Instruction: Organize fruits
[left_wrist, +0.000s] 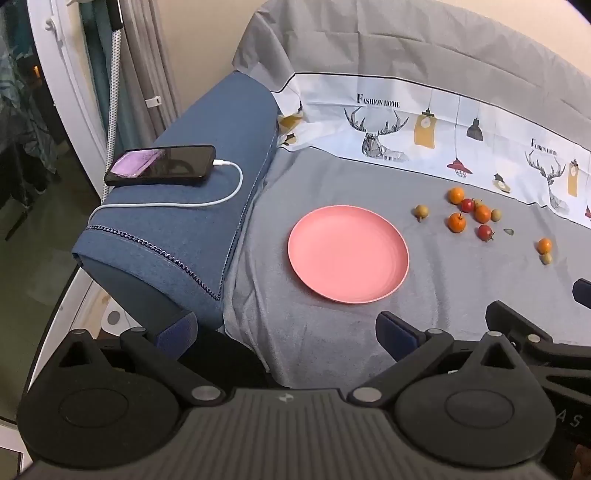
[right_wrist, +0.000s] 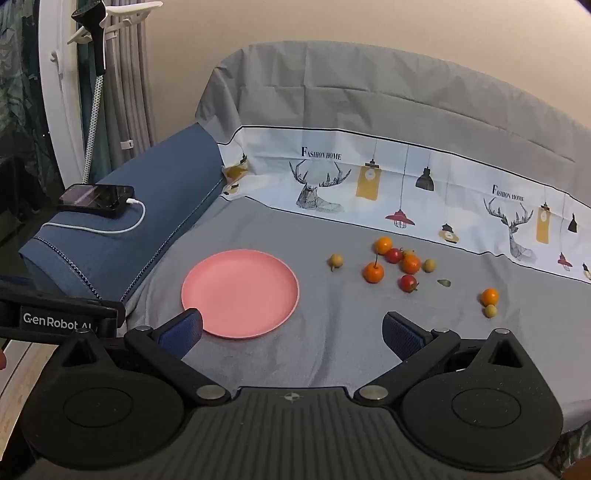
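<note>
An empty pink plate (left_wrist: 348, 254) (right_wrist: 240, 293) lies on the grey cloth (left_wrist: 461, 280) (right_wrist: 332, 332). To its right sits a loose cluster of small fruits (left_wrist: 469, 214) (right_wrist: 395, 264): orange, red and yellow-green ones. One yellow-green fruit (left_wrist: 421, 211) (right_wrist: 335, 260) lies apart toward the plate. Farther right an orange fruit (left_wrist: 544, 244) (right_wrist: 489, 295) touches a yellow-green one (right_wrist: 490, 311). My left gripper (left_wrist: 286, 332) hangs open near the plate's front edge, nothing between its fingers. My right gripper (right_wrist: 291, 330) is open too, empty, in front of the plate and fruits.
A blue bolster (left_wrist: 192, 221) (right_wrist: 122, 236) runs along the left; a black phone (left_wrist: 160, 165) (right_wrist: 96, 200) with a white charging cable rests on it. A printed sheet (left_wrist: 424, 122) (right_wrist: 388, 184) rises at the back. The left gripper's body (right_wrist: 55, 319) shows at the right wrist view's left edge.
</note>
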